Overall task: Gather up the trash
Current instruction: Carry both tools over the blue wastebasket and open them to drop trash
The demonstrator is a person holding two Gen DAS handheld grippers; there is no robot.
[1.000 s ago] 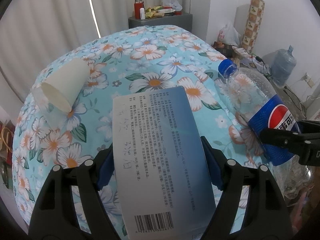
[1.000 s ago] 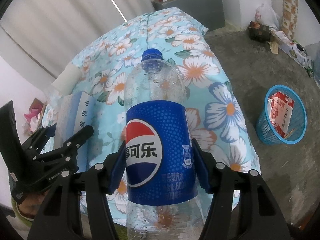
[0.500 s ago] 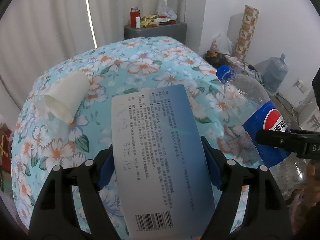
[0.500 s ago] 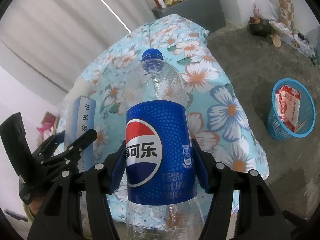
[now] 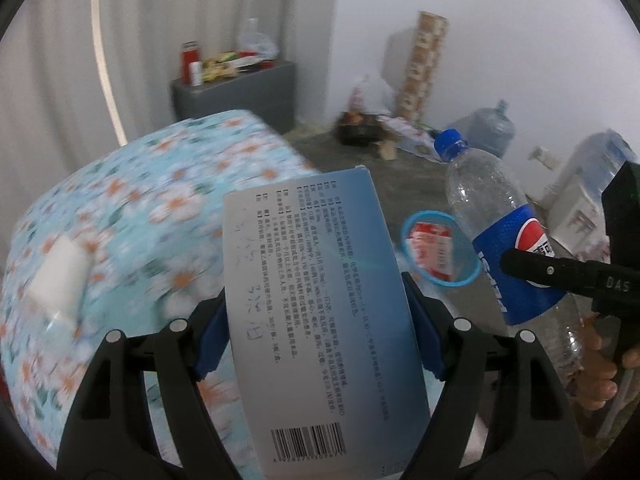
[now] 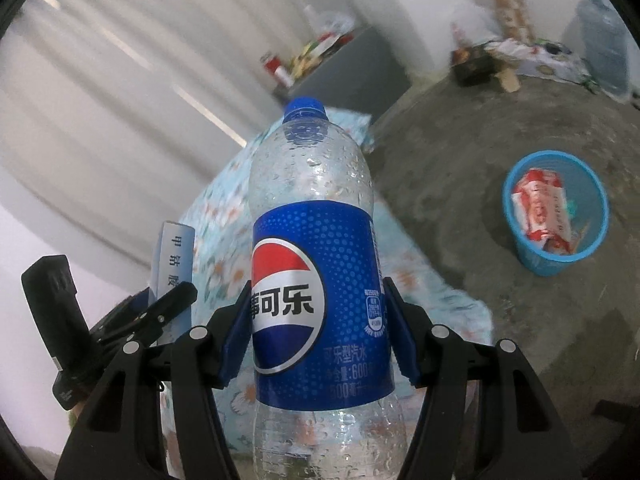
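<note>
My left gripper [image 5: 316, 332] is shut on a flat grey-blue printed box [image 5: 320, 312], whose barcode end points toward me. My right gripper [image 6: 318, 336] is shut on an empty clear Pepsi bottle [image 6: 316, 280] with a blue cap and blue label, held upright. The same bottle [image 5: 504, 248] and a finger of the right gripper show at the right of the left wrist view. A blue waste basket [image 6: 556, 216] with a red-and-white wrapper inside stands on the concrete floor; in the left wrist view the basket [image 5: 440, 248] lies between box and bottle. A white paper cup [image 5: 60, 276] lies on the floral bed.
The bed with the floral cover [image 5: 140, 208] fills the left. A grey cabinet [image 5: 236, 92] with bottles and packets stands by the curtain. Clutter, a patterned roll [image 5: 424, 68] and a water jug [image 5: 490, 132] line the far wall. A hand [image 5: 600, 368] holds the right gripper.
Both grippers have swung right, away from the bed and toward the floor, still holding box and bottle. The blue basket has come into the left wrist view and grown larger in the right one.
</note>
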